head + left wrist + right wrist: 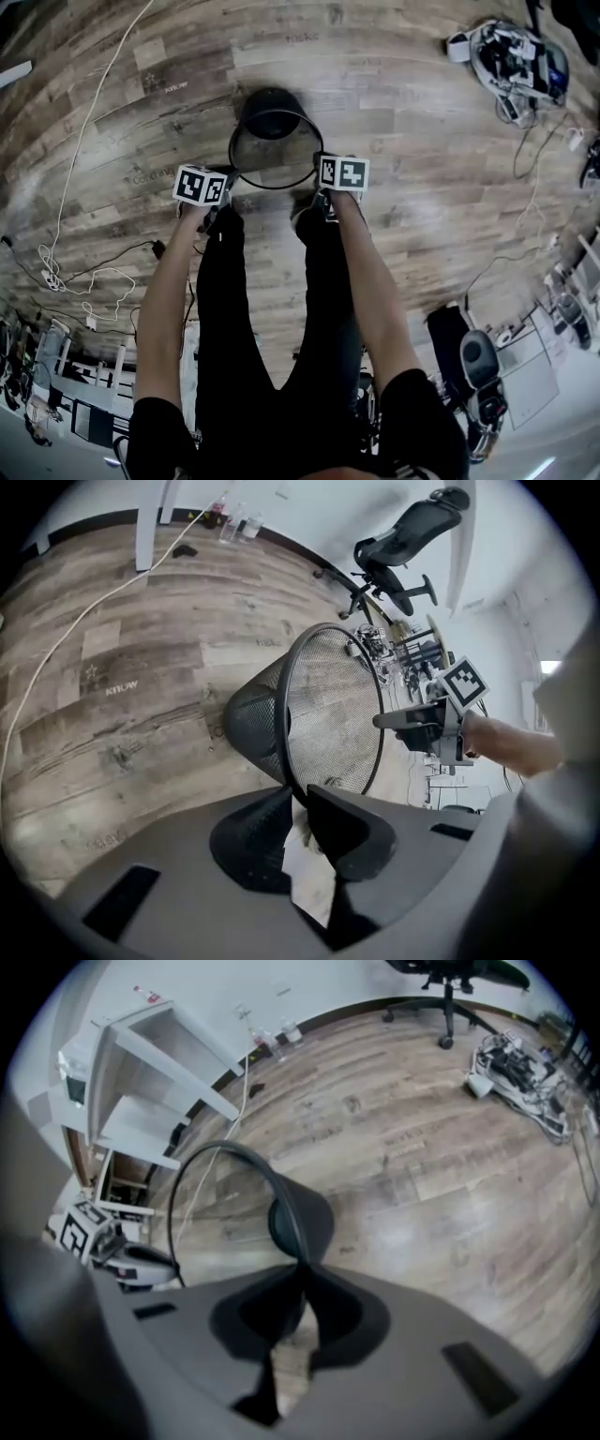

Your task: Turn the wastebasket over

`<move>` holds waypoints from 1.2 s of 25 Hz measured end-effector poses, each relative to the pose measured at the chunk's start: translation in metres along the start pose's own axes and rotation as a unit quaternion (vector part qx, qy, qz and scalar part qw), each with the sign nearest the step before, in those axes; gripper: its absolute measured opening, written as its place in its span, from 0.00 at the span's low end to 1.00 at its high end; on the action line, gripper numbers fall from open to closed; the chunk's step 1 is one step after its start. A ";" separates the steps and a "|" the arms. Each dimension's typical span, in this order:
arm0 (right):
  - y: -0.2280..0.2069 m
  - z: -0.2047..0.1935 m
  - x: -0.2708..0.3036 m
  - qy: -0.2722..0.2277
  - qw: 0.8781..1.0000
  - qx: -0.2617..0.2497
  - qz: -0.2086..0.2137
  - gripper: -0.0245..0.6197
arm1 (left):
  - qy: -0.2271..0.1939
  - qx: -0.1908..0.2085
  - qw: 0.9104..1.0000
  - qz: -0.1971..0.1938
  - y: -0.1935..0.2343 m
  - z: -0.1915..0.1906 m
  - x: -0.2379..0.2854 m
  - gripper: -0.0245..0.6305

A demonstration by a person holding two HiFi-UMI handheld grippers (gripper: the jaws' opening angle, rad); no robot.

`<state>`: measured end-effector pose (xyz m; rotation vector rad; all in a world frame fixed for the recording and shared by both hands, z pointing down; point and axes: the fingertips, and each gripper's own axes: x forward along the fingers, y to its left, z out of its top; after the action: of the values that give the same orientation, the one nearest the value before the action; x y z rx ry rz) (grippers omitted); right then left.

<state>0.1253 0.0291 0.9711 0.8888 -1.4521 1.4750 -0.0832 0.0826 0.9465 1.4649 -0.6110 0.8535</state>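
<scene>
A black mesh wastebasket [272, 114] hangs above the wooden floor, tilted, with its open mouth facing toward me and its base pointing away. My left gripper [223, 195] is shut on the left side of its wire rim [246, 176], and my right gripper [322, 187] is shut on the right side. In the left gripper view the jaws [298, 794] pinch the rim, the mesh wastebasket [258, 714] stretches away beyond them, and the right gripper [427, 726] shows across the mouth. In the right gripper view the jaws [302, 1269] clamp the rim of the wastebasket [300, 1218], with the left gripper [112, 1246] opposite.
My legs [272, 309] stand just behind the basket. A white cable [70, 178] runs over the floor at left. Loose equipment and wires [511, 56] lie at the far right. An office chair [403, 536] and white shelving [141, 1082] stand near the walls.
</scene>
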 end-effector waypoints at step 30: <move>0.010 0.017 0.020 0.005 1.000 0.017 -0.022 0.18 | -0.004 -0.020 0.999 -0.032 0.023 0.009 0.005 0.24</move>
<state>0.1071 0.0142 0.9868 0.9268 -1.3962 1.4729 -0.0978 0.0721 0.9644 1.4445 -0.5813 0.7815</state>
